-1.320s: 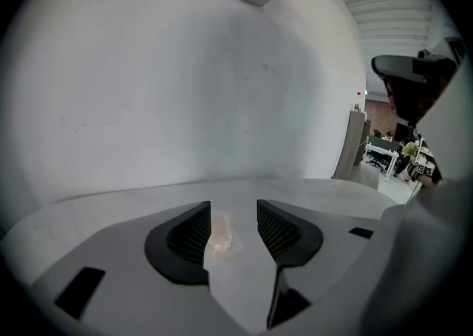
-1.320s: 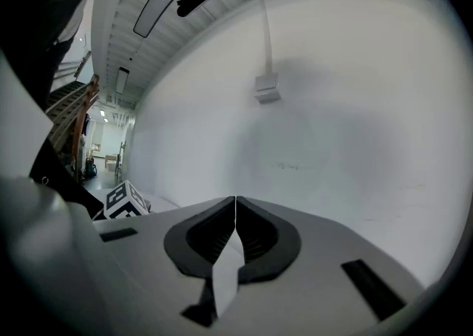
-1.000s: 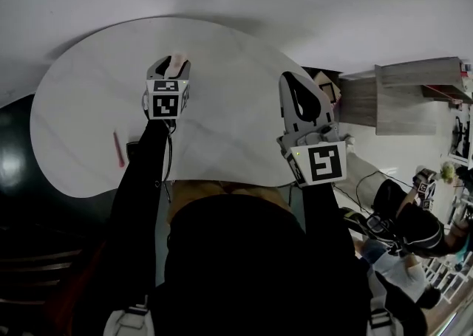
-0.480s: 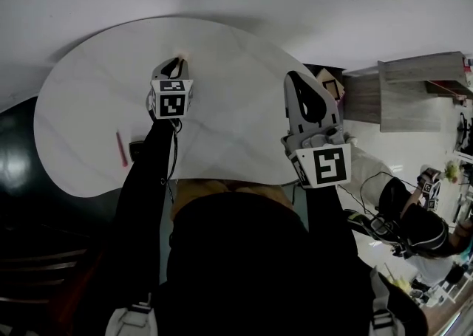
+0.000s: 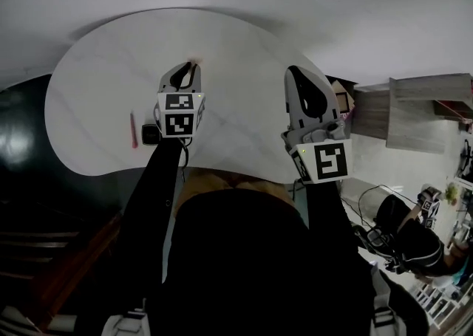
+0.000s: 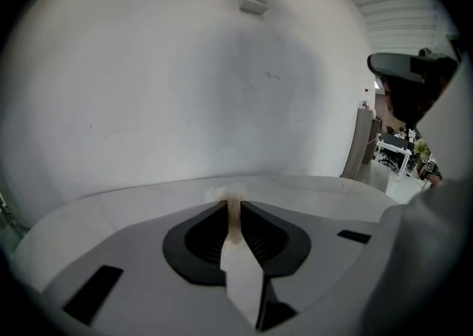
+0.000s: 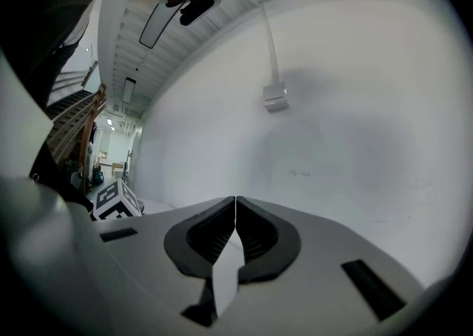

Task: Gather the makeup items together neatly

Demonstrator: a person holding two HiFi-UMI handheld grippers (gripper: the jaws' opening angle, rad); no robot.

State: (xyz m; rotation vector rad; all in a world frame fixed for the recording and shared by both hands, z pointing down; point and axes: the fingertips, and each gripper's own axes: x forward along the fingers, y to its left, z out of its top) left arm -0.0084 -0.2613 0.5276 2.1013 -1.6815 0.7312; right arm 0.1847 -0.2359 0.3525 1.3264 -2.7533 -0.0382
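Note:
My left gripper point(image 5: 194, 65) hangs over the middle of the white table point(image 5: 103, 69). Its jaws have just closed and are shut on a thin beige makeup item point(image 6: 233, 216), whose fuzzy tip point(image 5: 196, 59) pokes out past the fingertips. Seen from the left gripper view, that gripper point(image 6: 233, 205) is lifted off the tabletop. A red-pink stick point(image 5: 134, 130) and a small black item point(image 5: 150, 134) lie near the table's left front edge, beside my left forearm. My right gripper point(image 5: 294, 70) is shut and empty at the table's right edge, pointing at the wall point(image 7: 235, 201).
A white wall stands behind the table, with a small box and conduit point(image 6: 252, 0) on it. A wooden cabinet point(image 5: 429, 113) is at the right. Another person point(image 5: 414, 231) sits at the lower right. Dark floor point(image 5: 22, 128) lies left of the table.
The left jaws, wider around the pale item a second ago, have shut on it, and that gripper has risen off the table with it. The right gripper rose slightly.

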